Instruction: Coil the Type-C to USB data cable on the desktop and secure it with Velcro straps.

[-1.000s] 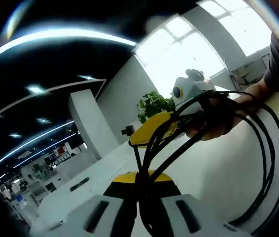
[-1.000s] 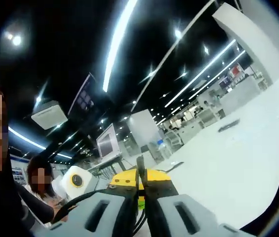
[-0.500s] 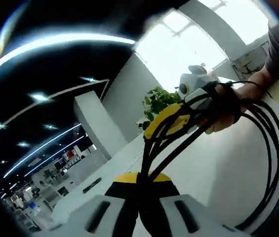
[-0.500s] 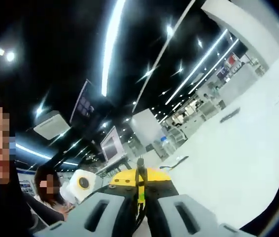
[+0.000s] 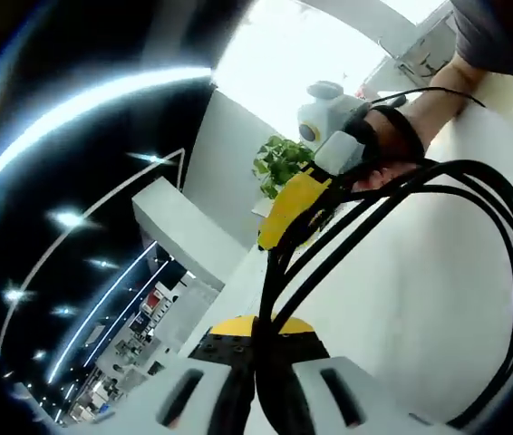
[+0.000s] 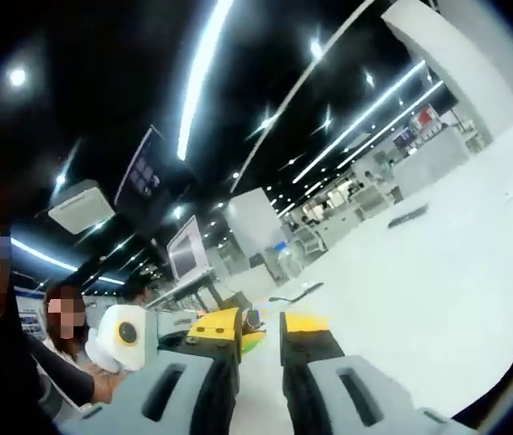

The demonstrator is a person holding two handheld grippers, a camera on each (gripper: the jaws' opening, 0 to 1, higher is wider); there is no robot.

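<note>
We see the left tool (image 5: 256,362) with jaws closed tight, pinching the black data cable (image 5: 474,272) between the yellow tips; the strands rise from that pinch and fan into loops curving off to the tool's right over the white counter (image 5: 392,308). Ahead of it and up to the right, the right tool (image 5: 304,201) meets the same cable bundle, gripped by a person's hand (image 5: 392,149) with the forearm angling in from the upper right. In the right gripper view the right tool (image 6: 258,331) has jaws parted with a clear gap, nothing between them; the left tool's body sits just to its left.
</note>
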